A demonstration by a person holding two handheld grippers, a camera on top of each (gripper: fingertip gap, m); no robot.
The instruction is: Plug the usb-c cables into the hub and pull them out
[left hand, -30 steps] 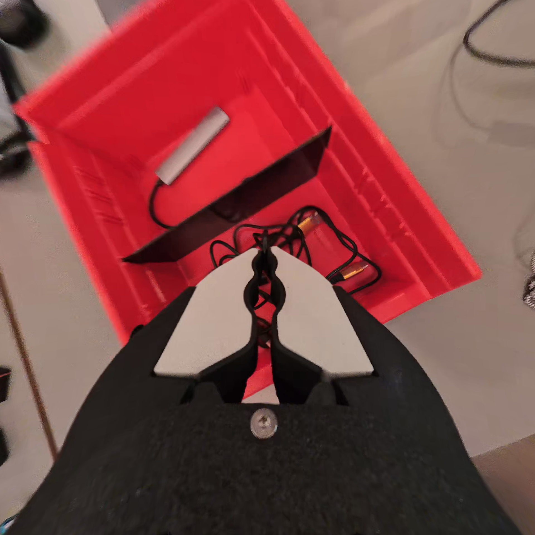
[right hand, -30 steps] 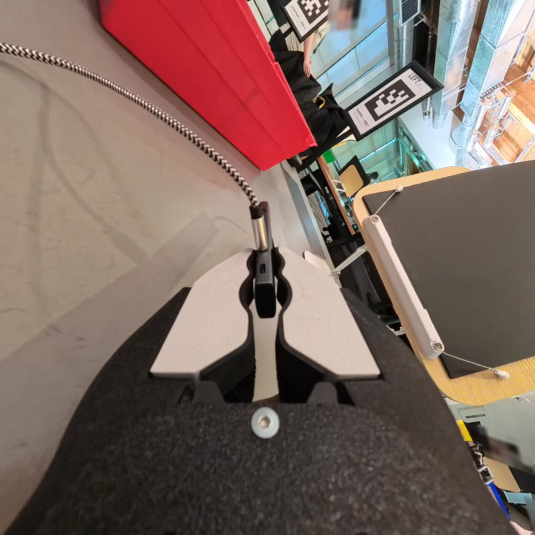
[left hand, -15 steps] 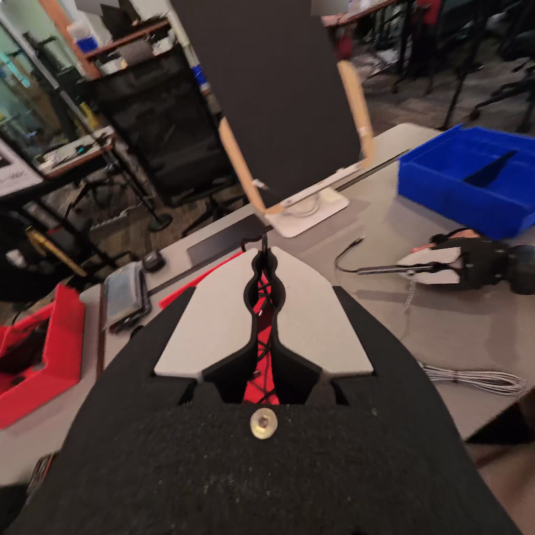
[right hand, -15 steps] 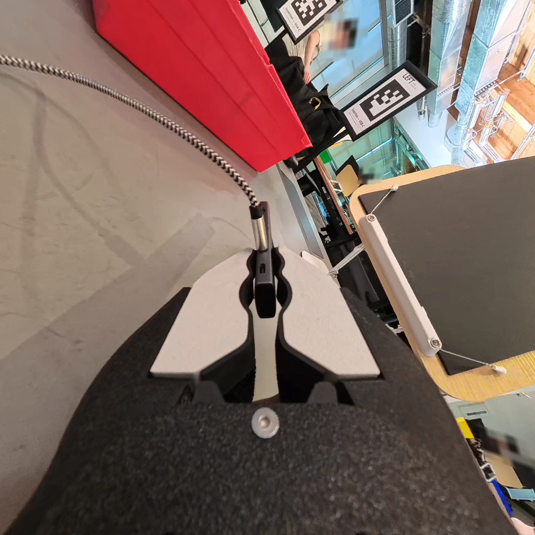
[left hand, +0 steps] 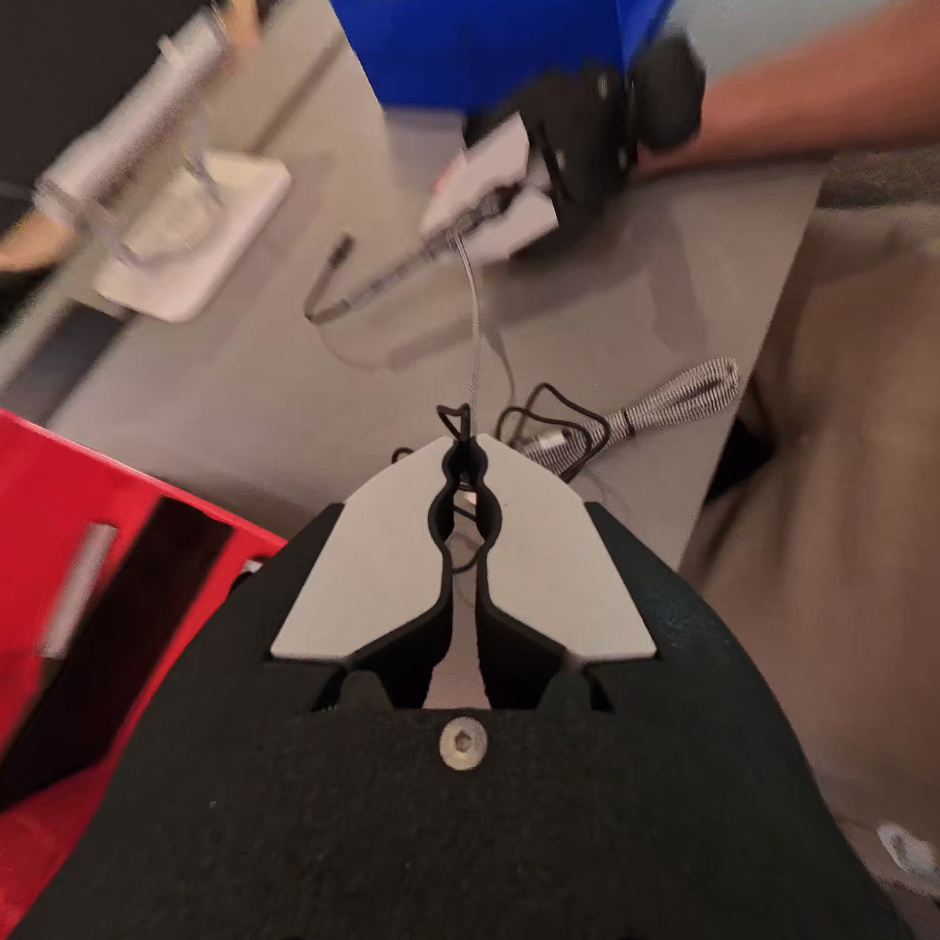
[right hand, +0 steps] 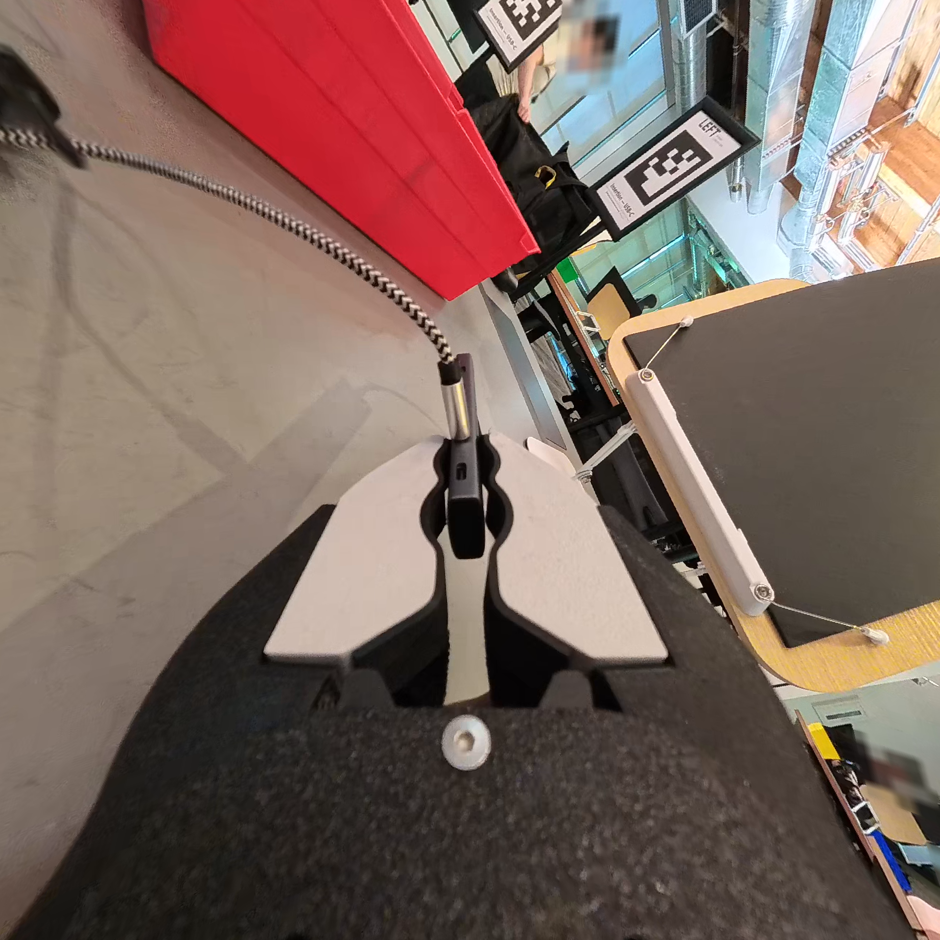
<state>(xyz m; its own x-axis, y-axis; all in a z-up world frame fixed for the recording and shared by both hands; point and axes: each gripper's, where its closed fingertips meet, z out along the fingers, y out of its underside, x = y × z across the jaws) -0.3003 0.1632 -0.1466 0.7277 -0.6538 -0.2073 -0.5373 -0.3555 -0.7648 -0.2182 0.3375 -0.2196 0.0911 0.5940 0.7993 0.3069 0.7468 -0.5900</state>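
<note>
My left gripper [left hand: 463, 441] is shut on a thin black cable [left hand: 552, 407], whose loops hang over the grey table just past my fingertips. My right gripper [right hand: 465, 443] is shut on a slim dark hub [right hand: 464, 508], held edge-on. A black-and-white braided cable [right hand: 285, 224] ends in a silver plug [right hand: 457, 412] that sits against the hub's left side. In the left wrist view the right gripper [left hand: 486, 206] shows farther off, blurred, with the braided cable [left hand: 475, 325] dropping from it to a coiled bundle [left hand: 676, 391].
A red bin [left hand: 61, 483] with a black divider [left hand: 127, 610] lies at my lower left; its outer wall [right hand: 356, 127] also shows in the right wrist view. A blue bin [left hand: 483, 46] stands behind the right gripper. A black board [right hand: 788, 458] on a white base [left hand: 198, 244] stands at the back. Spacing between my two grippers at the tips: around 20 centimetres. From either gripper's tips it is about 20 centimetres to the coiled bundle [left hand: 676, 391].
My left gripper has lifted the black cable out of the red bin and swung right, over the table near the braided bundle. The right gripper has barely moved, still gripping the hub.
</note>
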